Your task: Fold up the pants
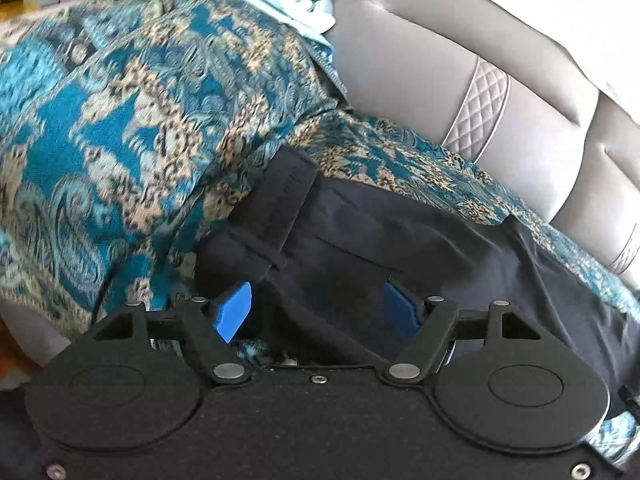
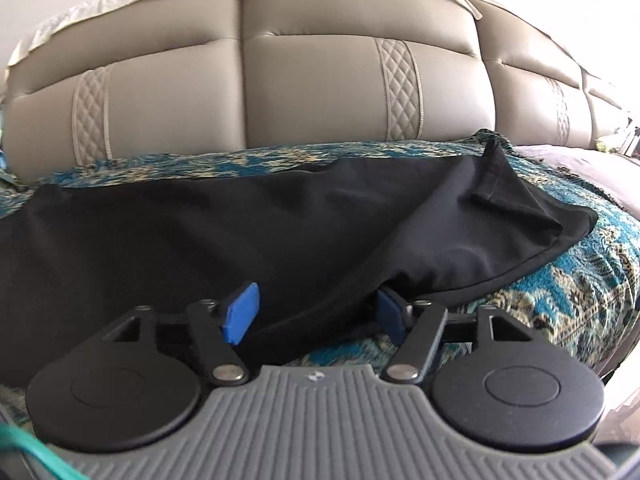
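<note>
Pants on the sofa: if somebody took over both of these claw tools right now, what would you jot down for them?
Left gripper: open, blue pads either side of the waistband end of the black pants, holding nothing.
Right gripper: open, fabric near the leg end runs between its pads, not pinched.
The pants lie stretched lengthwise on the patterned blue throw covering the seat, in front of the grey sofa back. Leg hems are rumpled, one corner turned up.
Done: pants laid out, roughly flat.
Left: grip both ends, smooth the hems, make the folds. No fold shows yet.
</note>
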The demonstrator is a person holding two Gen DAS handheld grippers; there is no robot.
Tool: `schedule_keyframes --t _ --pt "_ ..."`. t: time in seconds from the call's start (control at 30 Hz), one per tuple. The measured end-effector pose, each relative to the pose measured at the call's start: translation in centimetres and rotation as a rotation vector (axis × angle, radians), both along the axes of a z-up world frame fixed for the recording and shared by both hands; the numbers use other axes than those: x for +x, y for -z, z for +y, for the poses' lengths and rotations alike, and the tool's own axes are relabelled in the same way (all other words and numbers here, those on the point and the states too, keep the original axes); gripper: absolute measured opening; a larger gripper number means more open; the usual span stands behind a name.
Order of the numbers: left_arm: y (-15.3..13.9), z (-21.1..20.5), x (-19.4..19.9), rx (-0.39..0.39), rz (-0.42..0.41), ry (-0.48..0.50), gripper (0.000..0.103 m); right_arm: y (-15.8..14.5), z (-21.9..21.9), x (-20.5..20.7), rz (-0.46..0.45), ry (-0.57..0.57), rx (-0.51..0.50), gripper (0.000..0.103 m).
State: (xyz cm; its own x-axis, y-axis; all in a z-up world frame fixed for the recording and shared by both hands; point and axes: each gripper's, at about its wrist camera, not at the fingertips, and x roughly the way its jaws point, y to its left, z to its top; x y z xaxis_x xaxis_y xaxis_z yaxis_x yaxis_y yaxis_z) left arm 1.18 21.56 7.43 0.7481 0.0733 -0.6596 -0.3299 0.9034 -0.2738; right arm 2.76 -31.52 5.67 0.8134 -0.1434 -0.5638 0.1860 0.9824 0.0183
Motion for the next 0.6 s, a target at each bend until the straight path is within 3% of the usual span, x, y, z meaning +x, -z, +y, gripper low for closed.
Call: schedule_keyframes --t 0.13,0.27,0.4,0.43,0.5,0.53,0.6 --pt "-1.0 1.0 2.3 0.070 -0.051 -0.032 0.076 -0.6 1.4 -1.1 -0.008 -0.039 0.009 0.081" --pt "-0.6 4.3 7.6 -0.002 -0.017 -0.071 0.077 -1.1 4.2 -1.4 -0.028 -0.102 -0.013 0.083" --pt "1.0 5.9 12.6 -0.022 0.036 -0.086 0.077 -1.5 7.5 -0.5 -0.052 -0.181 -0.011 0.085" --pt "1.6 6.2 13.8 -0.031 0.061 -0.074 0.074 -1.6 8.3 -0.1 -0.055 -0.195 -0.007 0.085" --pt "3.1 6.5 15.6 -0.079 0.129 -0.056 0.045 -1.6 9.9 0.8 -0.058 -0.223 0.002 0.085" --pt "3.8 6.5 16.0 -0.075 0.157 -0.068 0.037 -1.6 10.7 1.4 -0.059 -0.239 0.008 0.086" --pt "3.5 5.3 15.8 0.017 0.101 -0.059 0.026 -1.6 12.2 2.4 -0.065 -0.270 0.016 0.086"
